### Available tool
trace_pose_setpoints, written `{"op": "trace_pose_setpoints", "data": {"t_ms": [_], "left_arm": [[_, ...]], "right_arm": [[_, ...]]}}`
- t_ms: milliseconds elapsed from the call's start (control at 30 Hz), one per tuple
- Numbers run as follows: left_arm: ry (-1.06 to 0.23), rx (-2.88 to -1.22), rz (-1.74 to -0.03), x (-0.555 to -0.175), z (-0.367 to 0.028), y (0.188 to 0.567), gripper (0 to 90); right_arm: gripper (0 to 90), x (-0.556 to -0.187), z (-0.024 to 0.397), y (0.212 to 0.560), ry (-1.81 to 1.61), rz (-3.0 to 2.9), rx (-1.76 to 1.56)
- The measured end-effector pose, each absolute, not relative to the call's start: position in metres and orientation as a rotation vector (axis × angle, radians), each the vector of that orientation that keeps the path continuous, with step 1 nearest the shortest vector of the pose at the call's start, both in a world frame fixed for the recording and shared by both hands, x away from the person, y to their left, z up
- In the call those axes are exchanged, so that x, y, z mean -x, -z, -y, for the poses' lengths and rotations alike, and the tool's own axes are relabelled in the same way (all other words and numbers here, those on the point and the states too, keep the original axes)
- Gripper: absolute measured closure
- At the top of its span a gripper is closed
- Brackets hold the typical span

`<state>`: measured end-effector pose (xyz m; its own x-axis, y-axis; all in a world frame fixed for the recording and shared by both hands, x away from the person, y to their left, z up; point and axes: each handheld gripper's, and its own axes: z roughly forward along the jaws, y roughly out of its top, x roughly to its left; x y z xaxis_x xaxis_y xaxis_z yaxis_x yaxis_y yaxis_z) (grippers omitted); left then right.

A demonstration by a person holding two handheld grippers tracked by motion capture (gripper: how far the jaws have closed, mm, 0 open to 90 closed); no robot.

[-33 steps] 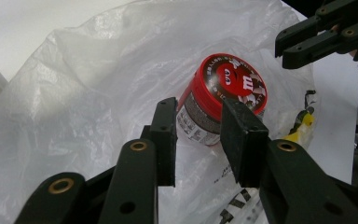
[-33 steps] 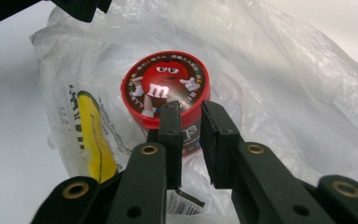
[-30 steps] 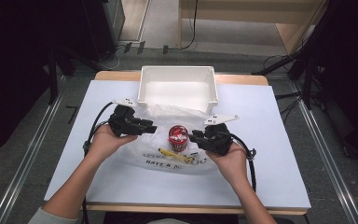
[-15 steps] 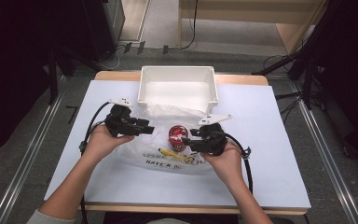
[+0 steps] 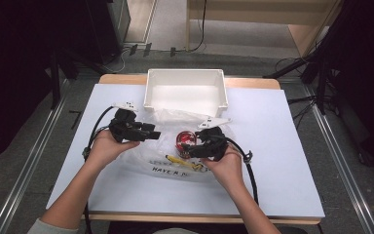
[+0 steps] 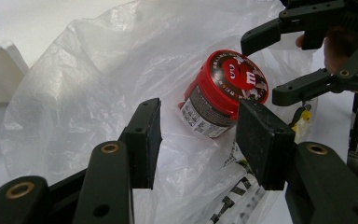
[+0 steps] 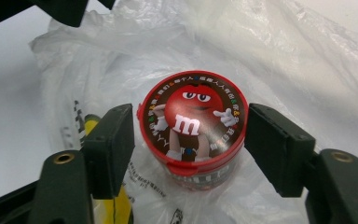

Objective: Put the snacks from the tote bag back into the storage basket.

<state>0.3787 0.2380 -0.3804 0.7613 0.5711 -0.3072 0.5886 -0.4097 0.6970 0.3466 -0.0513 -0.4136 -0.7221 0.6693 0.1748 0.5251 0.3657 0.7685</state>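
Red-lidded candy tub [image 7: 192, 133] sits on the clear plastic bag [image 5: 175, 146], mid-table, just near of the white bin [image 5: 185, 90]. Right gripper [image 7: 191, 144] brackets it, jaws just been opening, pads not touching, prob. lining up a grab. Left gripper [image 6: 200, 140] wide too, nothing held, hanging left w/ the tub ahead.

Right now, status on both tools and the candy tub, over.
Both tools open, jaws just widened. Right tool straddles the candy tub, pads clear of its lid. Left tool empty, aimed at the tub. Tub lies on the plastic bag; film bunched around it.
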Motion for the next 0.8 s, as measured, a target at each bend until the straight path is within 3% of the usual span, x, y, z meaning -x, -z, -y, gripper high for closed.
{"op": "trace_pose_setpoints", "data": {"t_ms": [267,800], "left_arm": [[0.014,-2.095,-0.886,-0.377,-0.243,0.381,51.8],[0.004,-2.085,-0.905,-0.375,-0.250,0.381,51.9]], "right_arm": [[19.7,-0.351,0.040,0.427,-1.230,-2.480,-1.123],[21.5,-0.357,0.031,0.459,-1.195,-2.465,-1.143]]}}
